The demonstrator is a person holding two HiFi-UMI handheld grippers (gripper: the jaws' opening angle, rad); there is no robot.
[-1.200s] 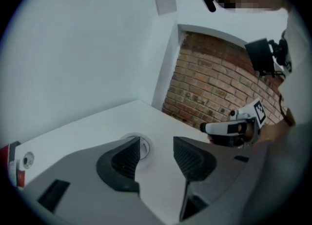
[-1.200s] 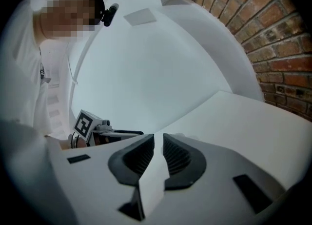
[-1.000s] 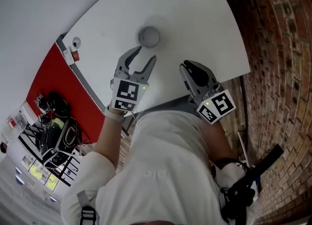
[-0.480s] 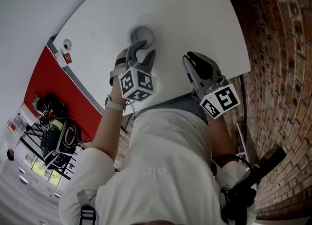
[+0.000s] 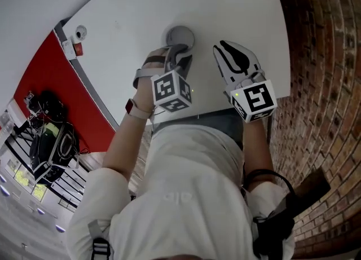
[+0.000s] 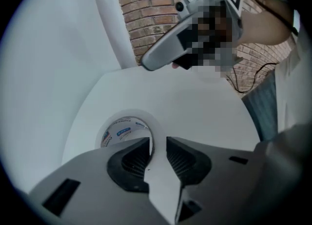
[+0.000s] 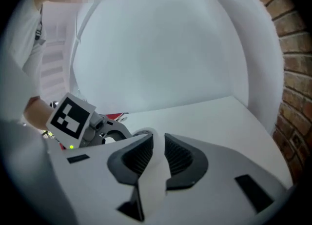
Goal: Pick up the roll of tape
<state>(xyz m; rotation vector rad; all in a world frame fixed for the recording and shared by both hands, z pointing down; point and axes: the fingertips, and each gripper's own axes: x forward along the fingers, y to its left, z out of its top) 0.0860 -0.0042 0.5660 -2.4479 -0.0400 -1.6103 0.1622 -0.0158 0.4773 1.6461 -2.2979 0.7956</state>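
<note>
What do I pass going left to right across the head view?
red panel → roll of tape → right gripper → brick wall

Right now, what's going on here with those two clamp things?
A person stands over a white table with a gripper in each hand. The left gripper is down on the tape, one jaw inside the hole and one outside. Its jaws have just been closing and seem to pinch the wall. The tape lies on the table, not yet lifted. The right gripper hovers beside it, shut and empty.
</note>
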